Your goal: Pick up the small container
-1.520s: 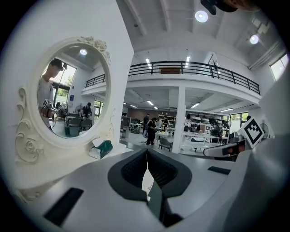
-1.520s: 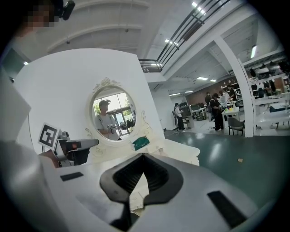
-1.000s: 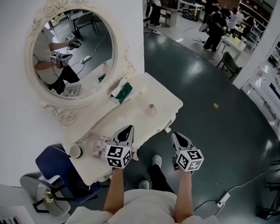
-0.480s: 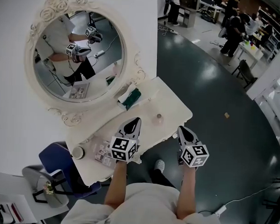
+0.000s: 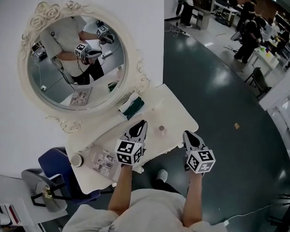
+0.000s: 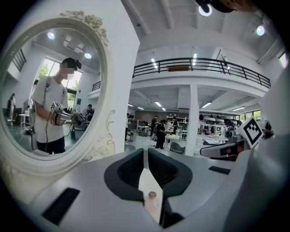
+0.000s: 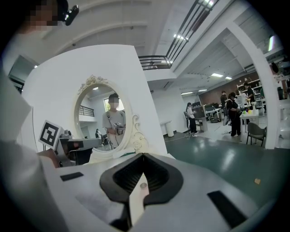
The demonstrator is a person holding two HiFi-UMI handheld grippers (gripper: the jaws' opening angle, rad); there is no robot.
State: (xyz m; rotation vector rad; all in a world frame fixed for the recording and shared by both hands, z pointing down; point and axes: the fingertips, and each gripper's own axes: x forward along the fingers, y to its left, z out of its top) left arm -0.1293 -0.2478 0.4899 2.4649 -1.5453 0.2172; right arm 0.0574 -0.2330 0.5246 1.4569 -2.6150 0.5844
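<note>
1. The white tabletop (image 5: 178,114) has a wavy edge and runs slantwise from near left to far right, with a mirror (image 5: 73,63) along its far side.
2. A small container (image 5: 159,131) stands alone toward the right, close to the near edge.
3. A green cloth (image 5: 134,108) lies at the far side, by the mirror's frame.
4. A printed sheet (image 5: 104,160) lies flat toward the left end.
5. A round cup (image 5: 76,159) stands just left of the sheet.

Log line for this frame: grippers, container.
left gripper: shut, empty | right gripper: shut, empty | small container: on table, untouched
</note>
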